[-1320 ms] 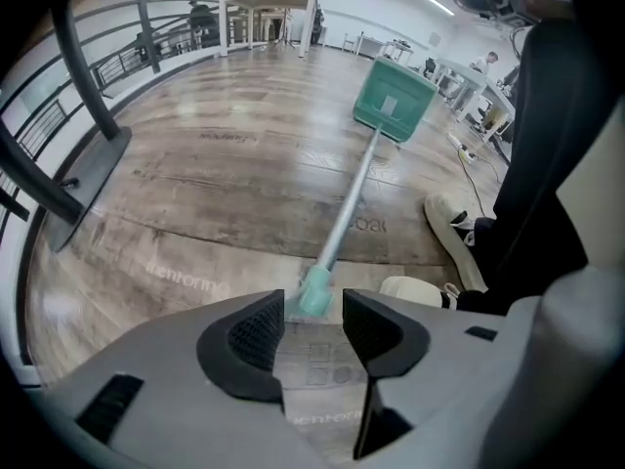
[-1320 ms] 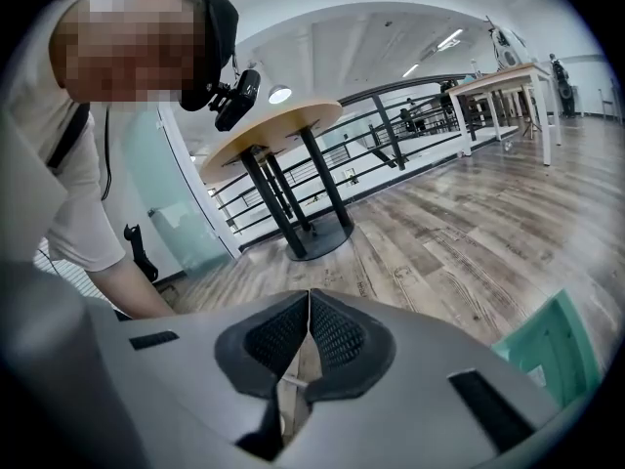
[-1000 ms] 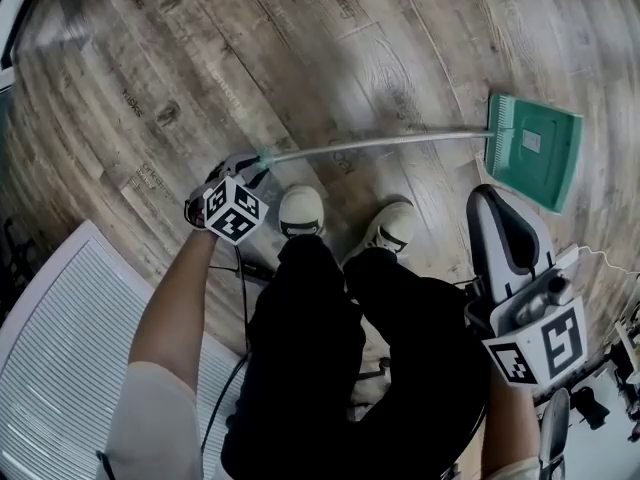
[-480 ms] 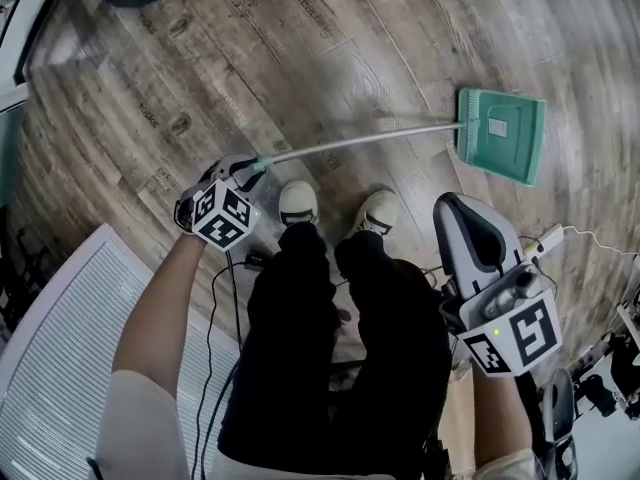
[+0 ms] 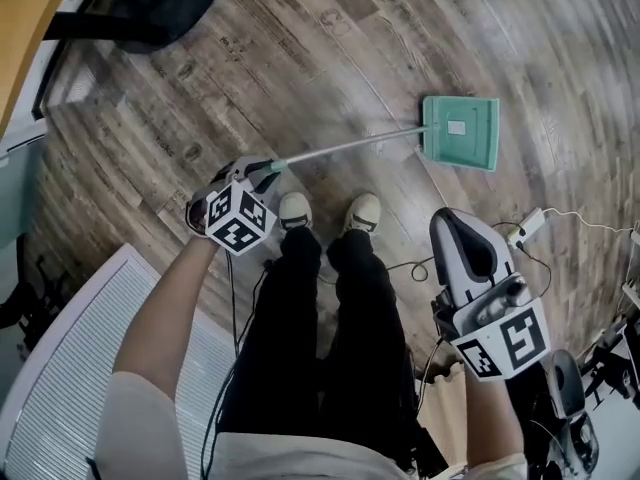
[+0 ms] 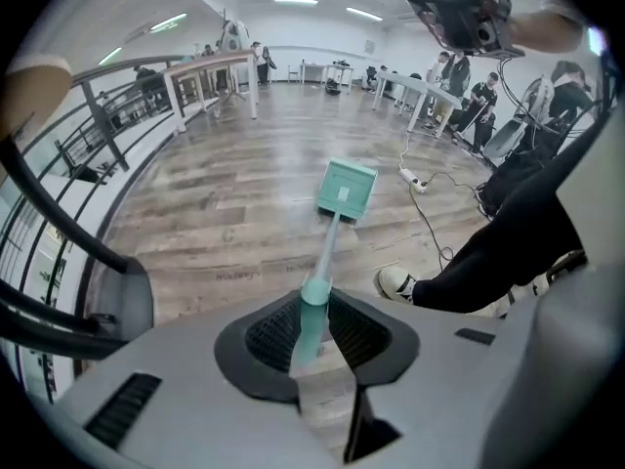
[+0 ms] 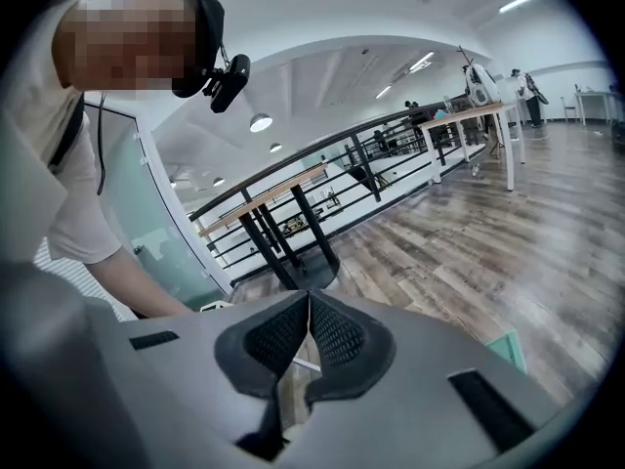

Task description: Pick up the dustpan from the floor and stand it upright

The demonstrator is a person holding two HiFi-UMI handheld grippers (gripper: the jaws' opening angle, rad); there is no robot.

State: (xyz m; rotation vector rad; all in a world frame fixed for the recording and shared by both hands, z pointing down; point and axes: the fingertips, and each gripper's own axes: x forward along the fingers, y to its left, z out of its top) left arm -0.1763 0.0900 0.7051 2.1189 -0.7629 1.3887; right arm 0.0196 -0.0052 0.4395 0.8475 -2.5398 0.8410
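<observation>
One teal dustpan (image 5: 460, 133) rests its pan on the wood floor (image 5: 330, 58), ahead of the person's two shoes (image 5: 295, 210). Its single long handle (image 5: 350, 146) slants up to the left tongs (image 5: 262, 171), whose jaws are closing on the teal grip at its end. The right tongs (image 7: 307, 311) hold nothing, their jaws pressed together at the tips.
</observation>
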